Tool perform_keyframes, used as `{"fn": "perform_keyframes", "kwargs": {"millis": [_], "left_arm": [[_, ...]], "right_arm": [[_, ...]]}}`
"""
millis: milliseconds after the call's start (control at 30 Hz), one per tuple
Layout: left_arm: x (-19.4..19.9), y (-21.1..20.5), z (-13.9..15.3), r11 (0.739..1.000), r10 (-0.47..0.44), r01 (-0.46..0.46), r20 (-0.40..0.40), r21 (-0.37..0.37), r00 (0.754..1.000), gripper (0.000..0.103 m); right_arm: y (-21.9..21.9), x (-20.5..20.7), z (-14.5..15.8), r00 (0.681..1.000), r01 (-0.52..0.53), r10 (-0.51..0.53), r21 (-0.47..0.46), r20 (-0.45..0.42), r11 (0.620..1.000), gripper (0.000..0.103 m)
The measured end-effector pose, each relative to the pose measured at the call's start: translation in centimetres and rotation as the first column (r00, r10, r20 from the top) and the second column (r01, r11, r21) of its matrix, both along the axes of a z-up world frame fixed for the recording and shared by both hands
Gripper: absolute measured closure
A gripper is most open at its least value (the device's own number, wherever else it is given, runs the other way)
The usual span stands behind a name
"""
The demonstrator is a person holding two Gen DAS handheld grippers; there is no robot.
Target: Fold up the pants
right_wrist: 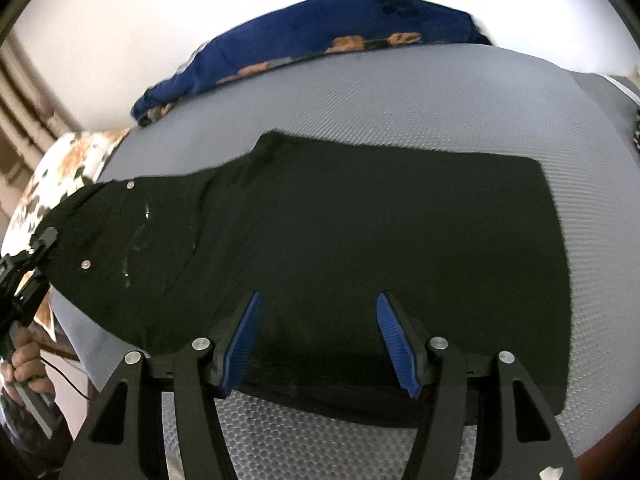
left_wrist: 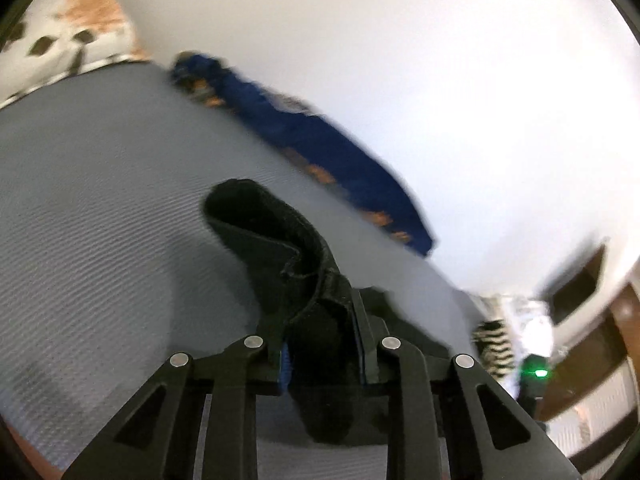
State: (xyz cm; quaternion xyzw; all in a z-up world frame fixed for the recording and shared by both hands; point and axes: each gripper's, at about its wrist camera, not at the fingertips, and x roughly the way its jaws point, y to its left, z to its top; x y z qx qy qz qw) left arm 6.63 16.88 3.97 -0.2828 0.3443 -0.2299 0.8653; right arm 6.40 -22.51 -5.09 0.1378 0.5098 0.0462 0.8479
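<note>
Now the left gripper has its jaws clamped on the black pants' waistband; the right gripper, jaws wide, hovers over them.

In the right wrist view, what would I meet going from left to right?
A person's hand → the left hand-held gripper clamped on the black pants' waist end → the pants' cut-off right edge → bare grey mat.

Motion blurs the blue cloth; black pants hide the pads.
</note>
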Motion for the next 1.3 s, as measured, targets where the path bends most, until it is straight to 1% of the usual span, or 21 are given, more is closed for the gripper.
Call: {"fn": "perform_keyframes", "kwargs": {"millis": [33, 100, 167, 300, 433, 600, 700, 833, 967, 1033, 1133, 1200, 1267, 1300], "left_arm": [[0.1, -0.6, 0.5, 1.0, -0.023, 0.023, 0.016, -0.001, 1.0, 0.079], [0.4, -2.7, 1.6, 0.997, -0.074, 0.073, 0.045, 0.028, 0.996, 0.079], [0.7, -4.3, 2.3, 0.993, -0.118, 0.115, 0.062, 0.039, 0.991, 0.079], [1.7, -8.6, 3.6, 0.977, -0.211, 0.208, 0.076, 0.042, 0.975, 0.079], [2.1, -12.7, 4.0, 0.957, -0.286, 0.28, 0.081, 0.071, 0.955, 0.079], [2.4, -17.9, 3.5, 0.928, -0.37, 0.366, 0.064, 0.072, 0.927, 0.079], [2.3, -21.4, 2.7, 0.902, -0.425, 0.42, 0.04, 0.096, 0.904, 0.079], [2.2, -25.8, 0.6, 0.865, -0.488, 0.486, -0.019, 0.122, 0.873, 0.079], [1.9, -29.2, -2.7, 0.829, -0.53, 0.539, -0.098, 0.147, 0.842, 0.079], [1.7, -30.6, -4.6, 0.81, -0.54, 0.557, -0.136, 0.183, 0.831, 0.079], [1.0, -32.6, -6.8, 0.782, -0.55, 0.574, -0.165, 0.241, 0.819, 0.078], [0.4, -33.2, -7.8, 0.764, -0.561, 0.588, -0.178, 0.267, 0.809, 0.076], [-0.2, -34.0, -7.9, 0.743, -0.573, 0.598, -0.177, 0.301, 0.8, 0.072], [-0.5, -34.5, -7.6, 0.736, -0.572, 0.596, -0.175, 0.322, 0.801, 0.066]], "right_arm": [[-0.6, -0.1, 0.3, 1.0, 0.013, -0.013, 0.007, 0.007, 1.0, 0.045], [-1.6, -0.2, 0.6, 0.999, 0.036, -0.036, 0.012, 0.018, 0.999, 0.045], [-2.9, -0.4, 1.0, 0.997, 0.066, -0.067, 0.028, 0.026, 0.997, 0.045], [-5.5, -0.6, 1.5, 0.992, 0.123, -0.125, 0.058, 0.032, 0.991, 0.045], [-8.4, -1.2, 1.9, 0.983, 0.178, -0.181, 0.074, 0.036, 0.981, 0.045], [-11.4, -2.0, 2.0, 0.97, 0.237, -0.241, 0.088, 0.039, 0.967, 0.045], [-13.4, -2.6, 1.7, 0.96, 0.275, -0.28, 0.117, 0.031, 0.954, 0.045], [-15.2, -3.3, 1.3, 0.949, 0.309, -0.314, 0.133, 0.024, 0.942, 0.045], [-16.5, -3.7, 0.8, 0.944, 0.324, -0.33, 0.142, 0.016, 0.935, 0.045], [-17.1, -3.8, 0.6, 0.942, 0.329, -0.334, 0.15, 0.011, 0.932, 0.045], [-17.7, -4.1, 0.3, 0.941, 0.334, -0.339, 0.157, 0.01, 0.929, 0.045], [-18.0, -4.1, 0.0, 0.942, 0.332, -0.337, 0.157, 0.006, 0.93, 0.045], [-18.2, -3.9, -0.3, 0.944, 0.327, -0.331, 0.172, -0.002, 0.929, 0.045], [-18.3, -3.7, -0.4, 0.945, 0.321, -0.326, 0.182, -0.005, 0.929, 0.045]]}}
